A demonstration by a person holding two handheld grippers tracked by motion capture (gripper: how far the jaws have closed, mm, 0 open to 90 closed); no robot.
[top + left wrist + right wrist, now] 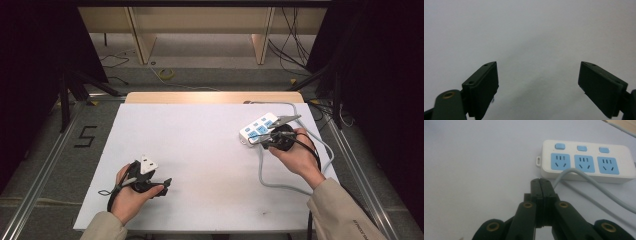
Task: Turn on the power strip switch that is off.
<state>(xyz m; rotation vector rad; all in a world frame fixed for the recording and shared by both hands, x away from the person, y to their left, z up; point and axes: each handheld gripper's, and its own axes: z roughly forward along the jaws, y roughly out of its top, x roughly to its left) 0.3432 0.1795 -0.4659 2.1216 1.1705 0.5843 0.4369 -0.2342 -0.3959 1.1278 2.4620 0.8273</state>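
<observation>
A white power strip with three blue sockets and three blue switches lies at the right of the white table. Its grey cable loops around the person's right hand. My right gripper is shut just short of the strip's near edge. The cable runs close by its tips, and I see nothing between the pads. My left gripper stands open at the near left. It hovers over bare table, and its fingers are wide apart with nothing between them.
A strip of wooden tabletop shows beyond the white sheet's far edge. Table legs and loose cables lie on the floor behind. A metal rail runs along the left side, with a "5" marked on the floor.
</observation>
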